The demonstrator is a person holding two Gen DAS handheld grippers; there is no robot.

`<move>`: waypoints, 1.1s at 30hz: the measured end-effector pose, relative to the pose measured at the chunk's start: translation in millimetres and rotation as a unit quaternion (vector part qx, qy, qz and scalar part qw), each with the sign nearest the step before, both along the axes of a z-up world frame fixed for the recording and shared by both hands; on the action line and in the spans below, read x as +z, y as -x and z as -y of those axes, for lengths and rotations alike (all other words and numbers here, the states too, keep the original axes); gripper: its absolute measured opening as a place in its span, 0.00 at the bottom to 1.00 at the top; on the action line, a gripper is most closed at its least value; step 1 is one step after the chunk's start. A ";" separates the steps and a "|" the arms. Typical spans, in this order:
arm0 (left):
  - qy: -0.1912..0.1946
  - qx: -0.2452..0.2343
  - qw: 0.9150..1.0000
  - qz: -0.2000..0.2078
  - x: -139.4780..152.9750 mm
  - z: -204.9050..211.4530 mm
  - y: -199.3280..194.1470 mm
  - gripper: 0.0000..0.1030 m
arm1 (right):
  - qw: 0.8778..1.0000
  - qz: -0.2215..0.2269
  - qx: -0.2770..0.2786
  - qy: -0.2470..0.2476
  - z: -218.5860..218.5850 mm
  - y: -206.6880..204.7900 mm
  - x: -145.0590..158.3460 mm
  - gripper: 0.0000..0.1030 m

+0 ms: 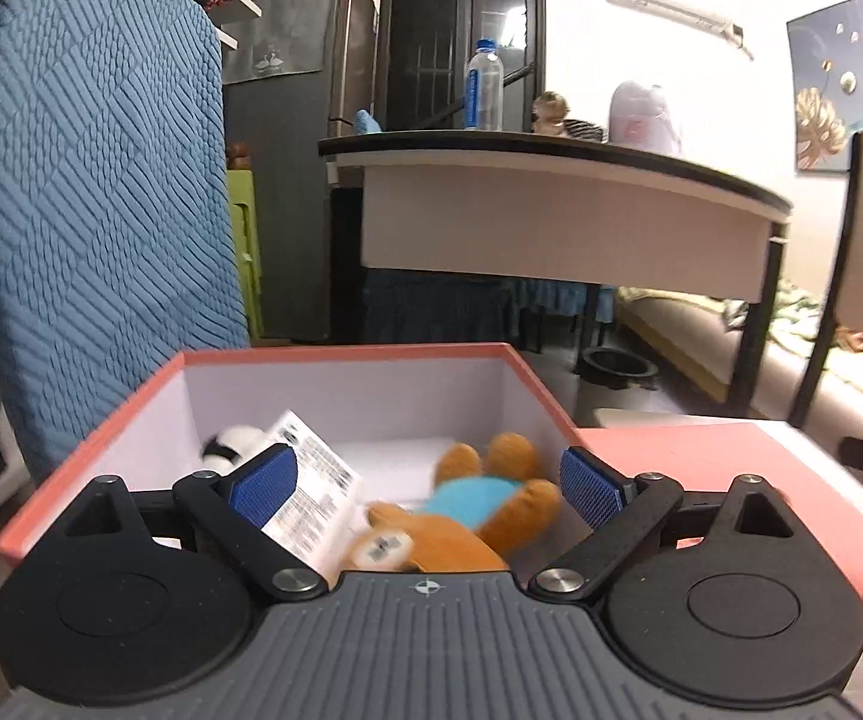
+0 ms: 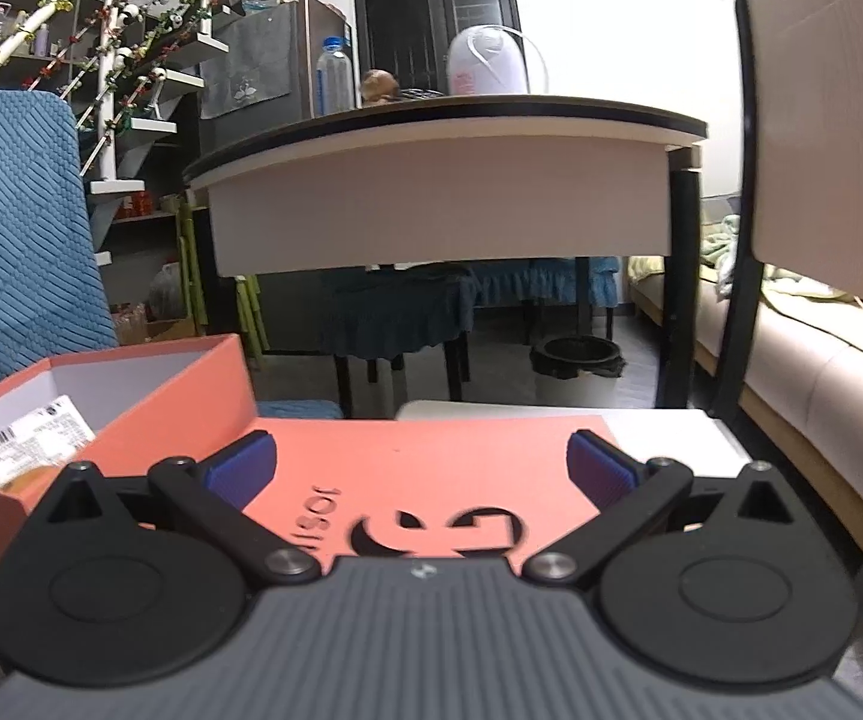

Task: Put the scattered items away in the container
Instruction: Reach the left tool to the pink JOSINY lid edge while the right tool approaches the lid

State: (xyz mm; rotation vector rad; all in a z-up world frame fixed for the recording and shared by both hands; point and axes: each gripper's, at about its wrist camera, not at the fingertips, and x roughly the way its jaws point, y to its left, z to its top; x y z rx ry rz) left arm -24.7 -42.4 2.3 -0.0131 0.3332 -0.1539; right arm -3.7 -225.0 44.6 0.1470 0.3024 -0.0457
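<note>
Hovering with fingers wide and empty, the left gripper [image 1: 428, 480] faces the pink box [image 1: 335, 354] already holding a plush bear [image 1: 479, 510], a leaflet [image 1: 311, 492] and a panda toy [image 1: 233, 444], while the right gripper [image 2: 422, 468], equally wide, hangs over the lid [image 2: 431, 480], probably the remaining job.

The box [image 1: 131, 420] is made of matt salmon cardboard with a white lining. A soft plush toy [image 1: 467, 510] and a printed paper packet [image 1: 311, 492] are seen inside. Ribbed blue rubber pads [image 1: 590, 489] are set on matt black plastic.
</note>
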 end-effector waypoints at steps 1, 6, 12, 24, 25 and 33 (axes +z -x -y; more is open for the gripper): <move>0.006 -0.008 1.000 -0.004 -2.5 2.2 6.3 0.93 | 1.000 -0.004 -0.002 0.001 4.8 2.2 -2.5 1.00; 0.027 -0.050 0.997 -0.044 -21.0 21.9 29.4 0.93 | 0.999 -0.032 -0.014 0.000 32.1 14.7 -21.2 1.00; 0.013 -0.102 0.988 -0.116 -50.8 61.3 22.6 0.93 | 0.997 -0.062 -0.037 -0.002 65.3 30.2 -45.7 1.00; -0.005 -0.121 0.972 -0.202 -90.4 108.7 -17.6 0.93 | 0.993 -0.098 -0.039 -0.054 96.3 34.5 -81.1 1.00; -0.005 -0.123 0.971 -0.206 -92.0 110.4 -19.0 0.93 | 0.993 -0.099 -0.035 -0.055 95.3 31.7 -81.1 1.00; -0.004 -0.135 0.966 -0.221 -96.9 121.6 -25.8 0.97 | 0.993 -0.105 0.006 -0.062 88.3 14.3 -85.1 1.00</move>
